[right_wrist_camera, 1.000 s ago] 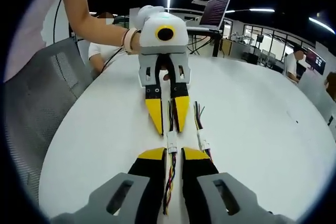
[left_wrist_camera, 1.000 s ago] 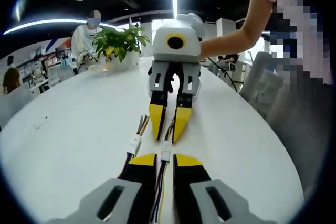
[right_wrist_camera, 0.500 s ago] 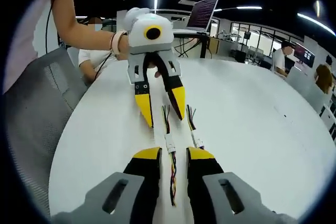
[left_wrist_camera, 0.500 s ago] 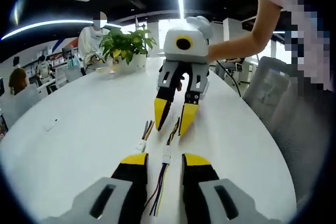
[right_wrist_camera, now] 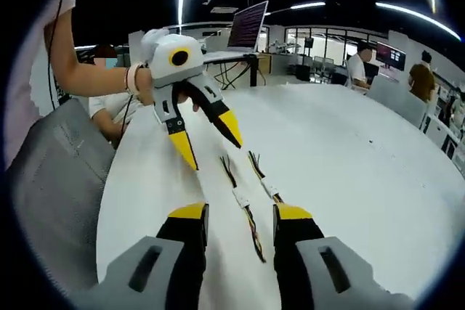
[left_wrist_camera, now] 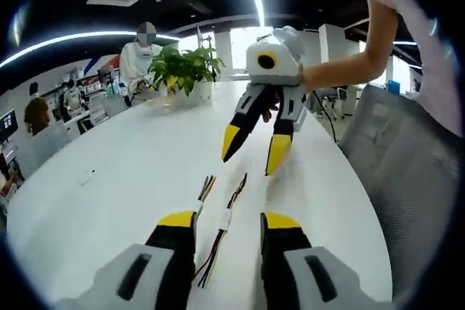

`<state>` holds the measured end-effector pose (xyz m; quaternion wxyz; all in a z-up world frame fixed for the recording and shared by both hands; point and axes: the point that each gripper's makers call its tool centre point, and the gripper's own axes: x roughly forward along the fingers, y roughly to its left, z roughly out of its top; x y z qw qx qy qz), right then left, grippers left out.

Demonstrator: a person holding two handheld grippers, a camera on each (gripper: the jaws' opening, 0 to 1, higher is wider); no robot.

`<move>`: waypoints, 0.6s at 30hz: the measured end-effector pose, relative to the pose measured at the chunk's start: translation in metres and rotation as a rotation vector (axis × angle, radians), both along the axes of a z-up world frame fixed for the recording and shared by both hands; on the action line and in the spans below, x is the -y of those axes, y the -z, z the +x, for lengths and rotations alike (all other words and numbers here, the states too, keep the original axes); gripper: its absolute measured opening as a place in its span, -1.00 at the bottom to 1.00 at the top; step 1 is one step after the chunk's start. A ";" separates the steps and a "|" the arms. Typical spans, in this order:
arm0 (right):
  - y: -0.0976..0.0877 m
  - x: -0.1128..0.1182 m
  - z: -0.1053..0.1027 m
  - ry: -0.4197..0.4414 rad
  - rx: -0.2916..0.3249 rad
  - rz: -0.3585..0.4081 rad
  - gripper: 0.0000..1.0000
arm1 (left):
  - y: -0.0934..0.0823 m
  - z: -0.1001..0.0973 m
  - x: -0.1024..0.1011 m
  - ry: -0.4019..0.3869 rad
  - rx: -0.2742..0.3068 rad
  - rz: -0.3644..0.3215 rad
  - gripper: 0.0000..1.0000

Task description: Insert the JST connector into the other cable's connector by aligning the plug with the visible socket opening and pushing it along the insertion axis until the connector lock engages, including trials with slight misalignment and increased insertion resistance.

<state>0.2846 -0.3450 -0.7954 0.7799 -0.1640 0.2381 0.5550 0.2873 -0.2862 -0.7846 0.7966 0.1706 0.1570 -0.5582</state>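
Observation:
Two thin cables lie side by side on the white table. One has a white JST connector with coloured wires leaving both of its ends; it lies between my left gripper's open jaws, untouched. The second cable's connector rests just to its left. Beyond them the right gripper hangs open above the table, held by a hand. In the right gripper view the same connectors lie ahead of my open right gripper, and the left gripper hovers open, tilted, past them.
A potted plant stands at the table's far end, with people seated behind it. A grey chair stands by the table's right edge. A laptop sits on a desk beyond. A small flat item lies at the left.
Both grippers went from nearly shut around the cables to wide open. Each has pulled back and risen off the table, leaving the cables lying there.

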 end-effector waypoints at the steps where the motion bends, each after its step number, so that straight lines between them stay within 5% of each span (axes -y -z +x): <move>1: 0.000 0.001 -0.004 0.005 0.000 -0.006 -0.24 | -0.002 -0.001 0.000 -0.005 0.003 -0.001 -0.34; 6: -0.009 0.003 -0.015 0.040 -0.041 0.040 -0.27 | -0.011 -0.008 -0.005 -0.031 0.010 0.009 -0.28; 12: -0.015 0.005 -0.021 0.082 -0.033 0.025 -0.04 | -0.014 -0.023 -0.011 -0.057 0.003 0.054 -0.08; 18: -0.036 0.004 -0.022 0.177 -0.037 0.095 0.17 | -0.027 -0.034 -0.009 -0.073 0.027 0.059 0.00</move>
